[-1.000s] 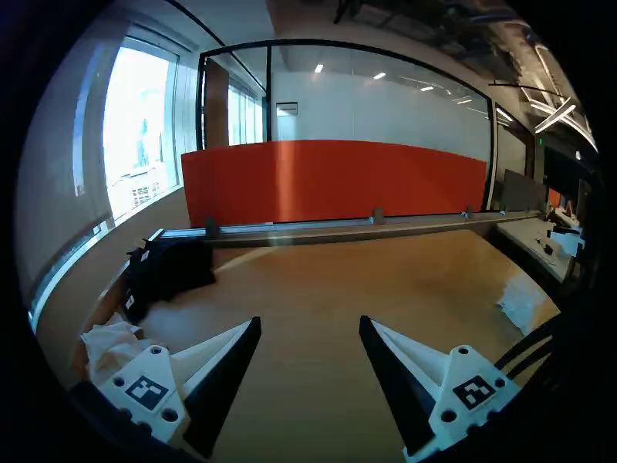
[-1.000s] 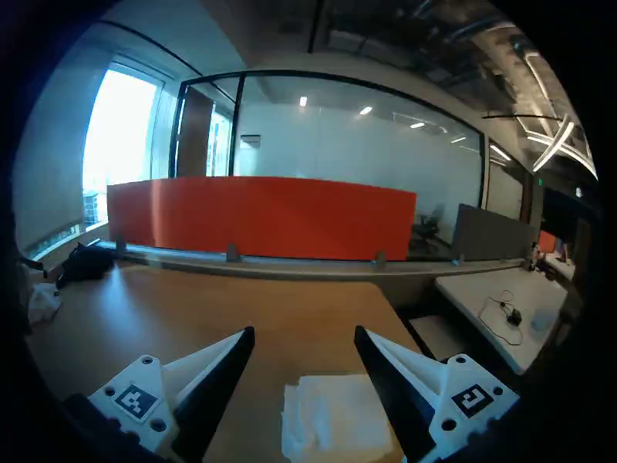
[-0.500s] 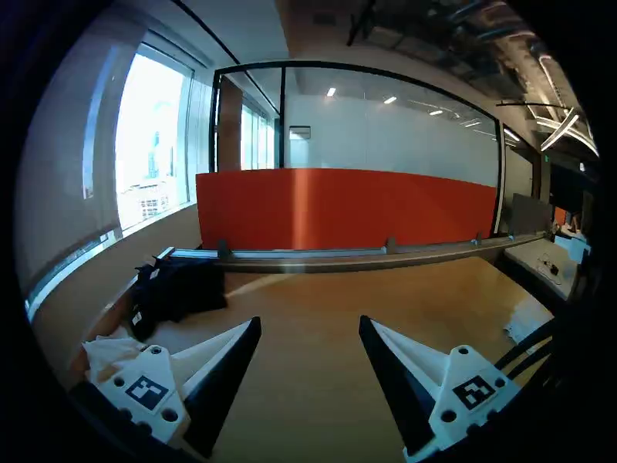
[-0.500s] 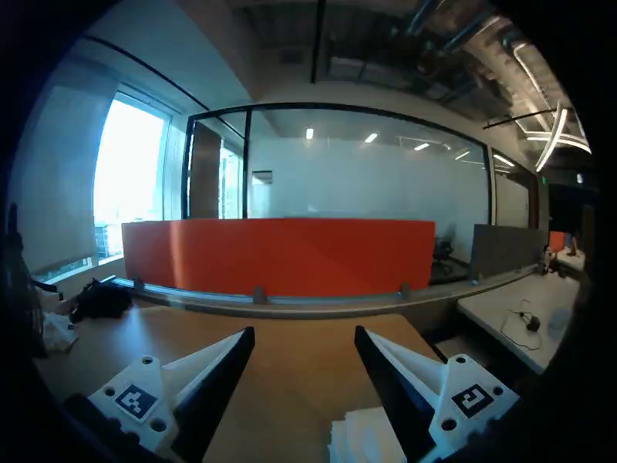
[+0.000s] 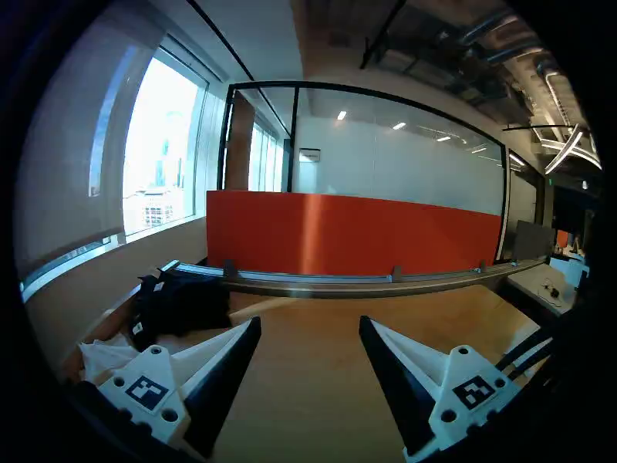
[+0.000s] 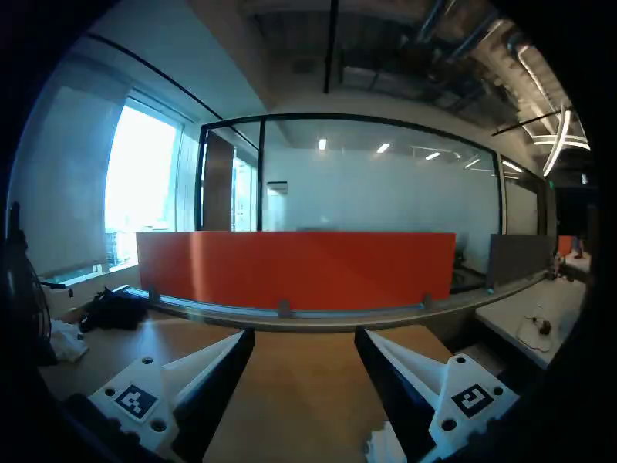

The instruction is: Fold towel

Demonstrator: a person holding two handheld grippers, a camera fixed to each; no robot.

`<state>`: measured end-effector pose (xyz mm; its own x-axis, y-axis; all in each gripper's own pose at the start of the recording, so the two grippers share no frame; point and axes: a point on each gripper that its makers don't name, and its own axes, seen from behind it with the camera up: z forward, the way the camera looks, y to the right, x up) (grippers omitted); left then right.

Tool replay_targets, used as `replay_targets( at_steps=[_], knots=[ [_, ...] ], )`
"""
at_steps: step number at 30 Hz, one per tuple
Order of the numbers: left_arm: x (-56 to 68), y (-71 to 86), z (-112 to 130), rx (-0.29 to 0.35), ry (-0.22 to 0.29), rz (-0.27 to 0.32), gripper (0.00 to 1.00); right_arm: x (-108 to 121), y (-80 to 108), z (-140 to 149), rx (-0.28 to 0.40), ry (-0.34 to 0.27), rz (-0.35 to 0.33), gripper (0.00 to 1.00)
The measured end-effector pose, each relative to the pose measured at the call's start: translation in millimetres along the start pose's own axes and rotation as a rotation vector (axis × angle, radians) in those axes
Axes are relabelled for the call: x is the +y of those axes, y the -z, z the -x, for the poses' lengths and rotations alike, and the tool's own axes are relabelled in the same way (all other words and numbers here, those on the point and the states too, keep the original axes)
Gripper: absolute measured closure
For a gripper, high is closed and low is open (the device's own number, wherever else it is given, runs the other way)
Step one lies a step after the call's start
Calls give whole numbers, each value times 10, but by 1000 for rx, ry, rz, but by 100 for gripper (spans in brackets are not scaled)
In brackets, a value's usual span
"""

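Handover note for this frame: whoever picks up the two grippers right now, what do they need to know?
Left gripper: open, empty, over the wooden table.
Right gripper: open, empty.
White towel: just an edge shows below the right gripper; fold state unclear.
Crumpled white cloth lies beside the black bag.
Left: check the towel, probably fold the crumpled cloth.
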<state>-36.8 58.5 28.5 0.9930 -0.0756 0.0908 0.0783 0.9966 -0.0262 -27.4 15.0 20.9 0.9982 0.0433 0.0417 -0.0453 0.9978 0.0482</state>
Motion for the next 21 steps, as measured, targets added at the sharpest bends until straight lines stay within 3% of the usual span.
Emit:
replay_targets(
  at_steps=[9, 21],
  knots=[
    [-7, -28, -95, 41, -10, 24, 6, -253, -64, 19, -12, 48, -7, 0],
    [-47, -87, -53, 96, -43, 34, 6, -428, -63, 81, -22, 49, -13, 0]
  ],
)
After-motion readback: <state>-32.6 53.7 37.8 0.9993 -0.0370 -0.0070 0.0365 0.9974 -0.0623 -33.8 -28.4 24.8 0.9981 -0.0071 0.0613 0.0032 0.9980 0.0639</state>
